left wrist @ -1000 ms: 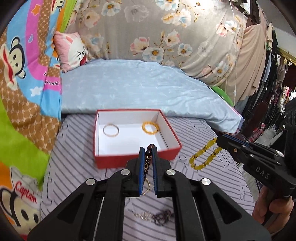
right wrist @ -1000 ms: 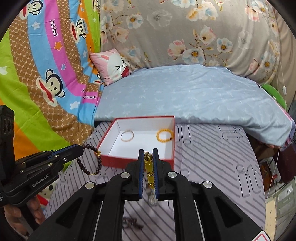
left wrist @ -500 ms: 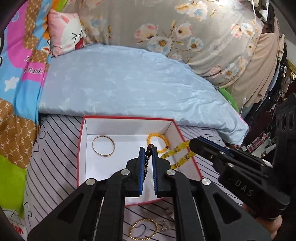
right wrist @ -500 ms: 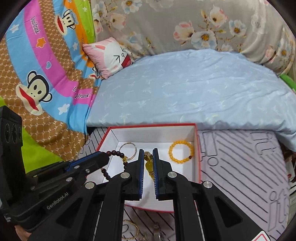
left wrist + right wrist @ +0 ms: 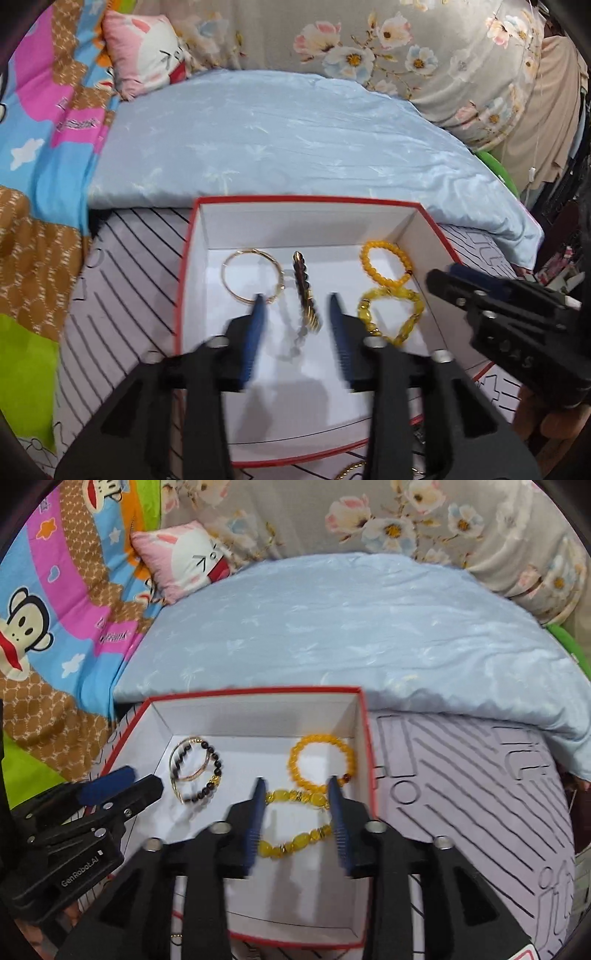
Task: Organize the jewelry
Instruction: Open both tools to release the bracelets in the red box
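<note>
A red box with a white inside lies on the striped mat. In it lie a gold bangle, a dark bead bracelet, an orange bead bracelet and a yellow stone bracelet. My left gripper is open just above the dark bracelet. My right gripper is open over the yellow bracelet. Each gripper also shows in the other's view, the right one in the left wrist view and the left one in the right wrist view.
A light blue quilt lies just behind the box, with a pink cushion and floral bedding beyond. A cartoon blanket runs along the left. A gold piece and other loose jewelry lie on the mat in front of the box.
Both grippers moved forward over the box and opened. The dark bracelet and the yellow bracelet dropped out of them and now lie inside the box.
</note>
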